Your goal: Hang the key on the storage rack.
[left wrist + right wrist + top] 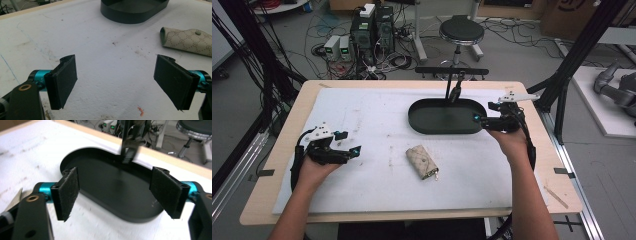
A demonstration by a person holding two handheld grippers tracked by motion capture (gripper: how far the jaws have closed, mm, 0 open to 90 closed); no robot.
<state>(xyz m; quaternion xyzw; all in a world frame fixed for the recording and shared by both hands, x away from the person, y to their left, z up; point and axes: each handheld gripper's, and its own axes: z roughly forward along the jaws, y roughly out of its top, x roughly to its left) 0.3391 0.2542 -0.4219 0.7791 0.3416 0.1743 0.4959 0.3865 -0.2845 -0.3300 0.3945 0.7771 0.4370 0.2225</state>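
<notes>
Key pouch (422, 161) lay flat on the white mat (362, 115), near the middle, a bit toward the person's edge. Beige, patterned, snap button showing in the left gripper view (190, 41); small metal bit stuck out at its near end. Nothing touched it.

Black oval tray (444, 116) sat just beyond the pouch, toward the far right of the mat, apart from it. Tray looked empty. A thin black stand (452, 82) rose at the tray's far rim with a crossbar on top; a dark piece hung from it over the tray edge, also seen in the right gripper view (128, 145).

Right gripper (479, 119) was at the tray's right end, jaws pointing left over the rim. In the right gripper view (117, 192) jaws were spread wide, tray between and past them, nothing held.

Left gripper (349, 145) was at the mat's left side, well apart from the pouch, jaws pointing right toward it. In the left gripper view (116, 82) jaws were wide apart, bare stained mat between them, nothing gripped. A small orange scrap (140, 110) lay on the mat near the jaws.

Mat covered most of the wooden table (277, 150). Stool (461, 31) and cables on the floor beyond.
</notes>
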